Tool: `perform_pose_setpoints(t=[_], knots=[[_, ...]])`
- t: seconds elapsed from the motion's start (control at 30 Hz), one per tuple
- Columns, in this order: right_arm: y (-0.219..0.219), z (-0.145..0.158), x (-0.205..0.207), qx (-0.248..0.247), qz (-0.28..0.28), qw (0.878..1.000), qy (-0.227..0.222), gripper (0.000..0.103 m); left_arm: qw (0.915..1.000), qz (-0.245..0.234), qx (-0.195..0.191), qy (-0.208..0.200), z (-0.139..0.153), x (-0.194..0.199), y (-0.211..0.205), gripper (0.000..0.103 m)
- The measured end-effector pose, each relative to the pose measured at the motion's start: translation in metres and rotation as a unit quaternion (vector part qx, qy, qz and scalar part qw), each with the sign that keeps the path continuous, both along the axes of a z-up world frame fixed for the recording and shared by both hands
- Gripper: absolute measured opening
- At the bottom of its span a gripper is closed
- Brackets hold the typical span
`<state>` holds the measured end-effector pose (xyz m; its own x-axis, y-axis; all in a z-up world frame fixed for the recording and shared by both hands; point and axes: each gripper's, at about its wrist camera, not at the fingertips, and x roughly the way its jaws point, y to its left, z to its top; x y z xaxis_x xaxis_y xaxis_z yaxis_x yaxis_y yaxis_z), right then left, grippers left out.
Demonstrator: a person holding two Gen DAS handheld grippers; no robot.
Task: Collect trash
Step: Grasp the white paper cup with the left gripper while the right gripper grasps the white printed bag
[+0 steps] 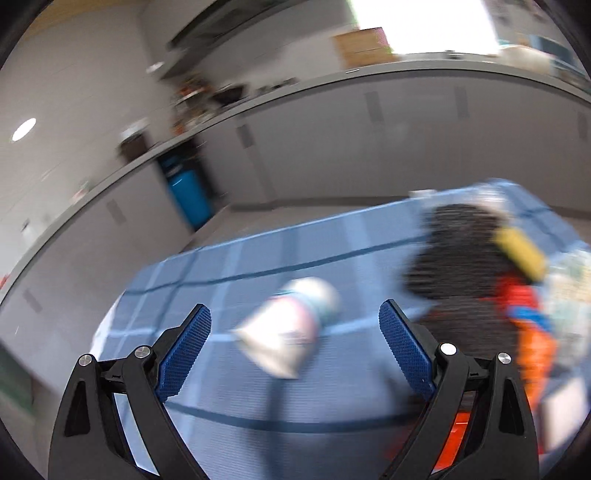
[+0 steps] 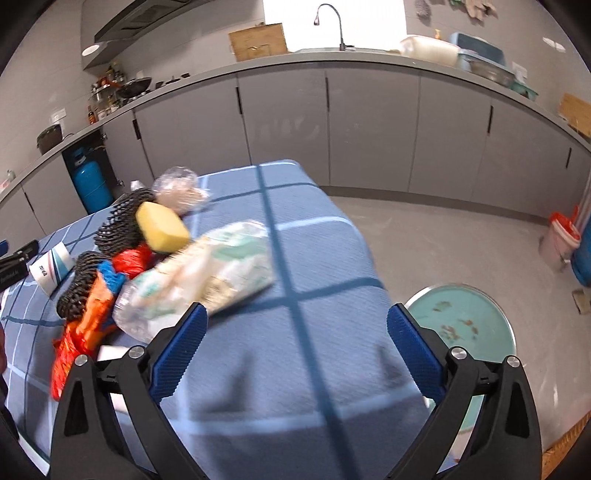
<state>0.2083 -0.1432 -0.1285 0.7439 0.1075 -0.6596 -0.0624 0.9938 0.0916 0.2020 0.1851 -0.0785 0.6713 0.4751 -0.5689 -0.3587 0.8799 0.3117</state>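
Both grippers are up over the table, fingers spread wide and nothing between them. The left gripper (image 1: 295, 328) hangs low above the blue checked tablecloth (image 1: 229, 266), and dead ahead of its open jaws lies a crushed paper cup (image 1: 291, 325) on its side, blurred in the left wrist view. The right gripper (image 2: 297, 328) sits over the cloth near the table's right edge, jaws apart, with a crumpled clear plastic bag (image 2: 207, 273) printed in green and white just beyond its left finger. And there is the trash heap, off to the right gripper's left: a yellow sponge (image 2: 161, 226) perched on black mesh netting (image 2: 118, 218), a red and orange wrapper (image 2: 83, 332) trailing toward the near edge, a scrap of blue plastic (image 2: 110, 277), and a small clear bag (image 2: 179, 188) at the far end. The paper cup shows again at the far left of the right wrist view, beside the netting. Past the table's right edge, down on the grey floor (image 2: 443, 236), stands a round teal bin (image 2: 461, 325). Around the room, grey cabinets (image 2: 369, 125) run under a long counter with a tap (image 2: 330, 22), a wok (image 2: 135, 86) sits at the left end, and a blue gas cylinder (image 2: 90, 184) stands in a gap below.
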Motion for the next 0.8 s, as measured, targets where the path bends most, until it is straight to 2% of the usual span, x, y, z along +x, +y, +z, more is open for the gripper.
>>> perform_pose_setpoints(t=[0.1,0.17,0.37,0.47,0.53,0.7,0.77,0.8], knots=[[0.021,0.001,0.007,-0.01,0.012,1.0,0.0,0.098,0.9993,0.029,-0.024,0.005,-0.005,-0.005,0.035,0.091],[0.033,0.001,0.013,-0.017,0.015,1.0,0.003,0.098,0.9987,0.03,-0.041,0.006,-0.01,-0.003,0.045,0.091],[0.052,0.004,0.018,-0.028,0.025,0.999,0.003,0.098,0.9967,-0.009,-0.08,0.012,-0.023,0.014,0.059,0.091],[0.057,0.0,0.02,-0.03,0.026,0.999,0.009,0.098,0.995,-0.047,-0.084,0.026,-0.034,0.024,0.064,0.093],[0.06,-0.004,0.022,-0.031,0.027,0.999,0.015,0.098,0.991,-0.075,-0.104,0.04,-0.043,0.028,0.063,0.093],[0.07,-0.008,0.024,-0.039,0.038,0.998,0.02,0.098,0.9907,-0.078,-0.098,0.052,-0.061,0.025,0.063,0.093],[0.073,-0.008,0.027,-0.041,0.04,0.998,0.02,0.098,0.9901,-0.078,-0.108,0.045,-0.062,0.023,0.065,0.092],[0.074,-0.008,0.027,-0.041,0.04,0.998,0.02,0.098,0.9896,-0.079,-0.112,0.045,-0.062,0.024,0.065,0.081]])
